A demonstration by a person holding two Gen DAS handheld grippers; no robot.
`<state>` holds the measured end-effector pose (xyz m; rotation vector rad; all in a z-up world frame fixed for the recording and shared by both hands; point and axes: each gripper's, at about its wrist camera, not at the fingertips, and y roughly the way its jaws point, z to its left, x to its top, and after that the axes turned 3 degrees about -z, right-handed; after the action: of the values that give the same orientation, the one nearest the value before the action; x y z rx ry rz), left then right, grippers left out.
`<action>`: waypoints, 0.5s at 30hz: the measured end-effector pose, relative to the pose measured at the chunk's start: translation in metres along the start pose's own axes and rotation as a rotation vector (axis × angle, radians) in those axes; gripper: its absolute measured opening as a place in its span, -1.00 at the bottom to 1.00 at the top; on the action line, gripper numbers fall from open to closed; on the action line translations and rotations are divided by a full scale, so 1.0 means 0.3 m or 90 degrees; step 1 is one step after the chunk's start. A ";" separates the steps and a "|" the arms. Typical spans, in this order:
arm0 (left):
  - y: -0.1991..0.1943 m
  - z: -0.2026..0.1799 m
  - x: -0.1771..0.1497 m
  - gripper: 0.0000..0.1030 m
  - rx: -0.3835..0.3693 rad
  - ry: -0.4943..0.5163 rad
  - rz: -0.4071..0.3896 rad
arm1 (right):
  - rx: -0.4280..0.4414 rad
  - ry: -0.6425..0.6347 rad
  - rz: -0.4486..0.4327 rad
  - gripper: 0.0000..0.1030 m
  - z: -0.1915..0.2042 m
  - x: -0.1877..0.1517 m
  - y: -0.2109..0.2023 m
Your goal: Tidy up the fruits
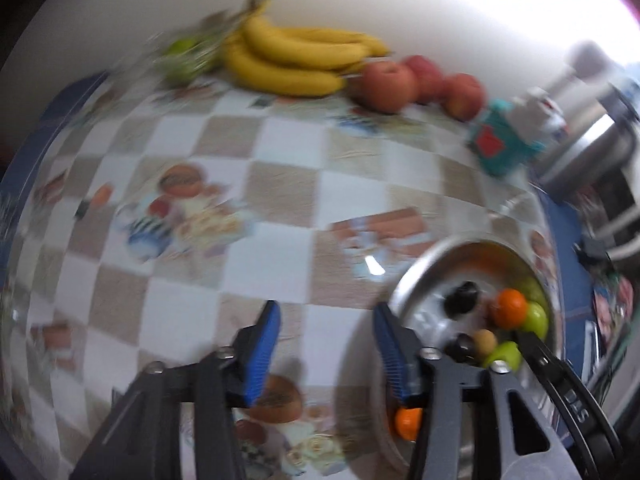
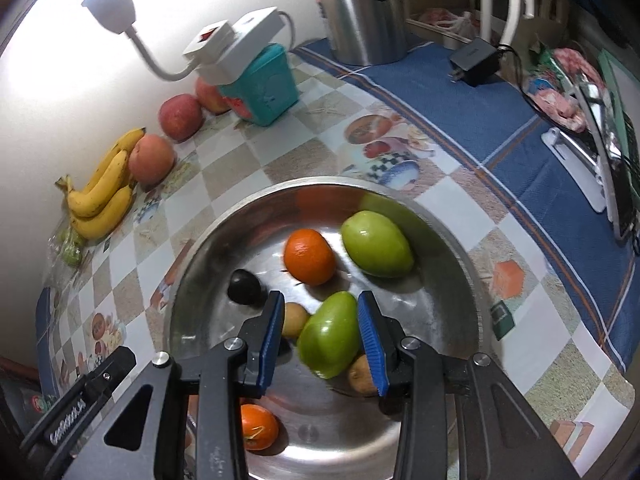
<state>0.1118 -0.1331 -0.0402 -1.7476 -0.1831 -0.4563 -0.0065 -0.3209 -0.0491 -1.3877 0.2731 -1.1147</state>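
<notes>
left claw (image 1: pixel 326 344) spread wide, right claw (image 2: pixel 320 334) parted

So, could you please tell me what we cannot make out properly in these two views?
- Green fruit in a bag, left wrist view: motion-blurred, its kind is unclear.
- Lower orange, right wrist view: partly hidden by the right hand-held gripper.
- Brown fruit, same view: mostly behind a blue finger.
- Whether the gripper touches the near green fruit: cannot tell.

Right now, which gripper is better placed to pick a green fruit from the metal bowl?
Right gripper: its open jaws already flank a green fruit inside the bowl. The left gripper is over the tablecloth.
</notes>
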 end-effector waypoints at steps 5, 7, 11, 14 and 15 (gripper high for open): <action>0.000 0.070 0.013 0.37 0.031 -0.048 0.002 | 0.009 -0.026 -0.002 -0.21 0.036 -0.004 0.000; -0.003 0.085 0.022 0.39 0.047 -0.057 0.011 | 0.014 -0.037 -0.003 -0.11 0.048 -0.007 -0.001; -0.003 0.092 0.024 0.53 0.069 -0.060 0.011 | 0.023 -0.065 -0.007 0.10 0.081 -0.012 -0.002; -0.002 0.098 0.024 0.62 0.088 -0.057 0.009 | 0.025 -0.088 -0.009 0.39 0.106 -0.017 0.000; -0.001 0.099 0.023 0.65 0.095 -0.056 0.008 | 0.027 -0.096 -0.009 0.42 0.113 -0.020 0.000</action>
<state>0.1240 -0.1051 -0.0419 -1.6222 -0.2618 -0.3485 0.0153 -0.2951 -0.0436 -1.4299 0.1306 -1.0165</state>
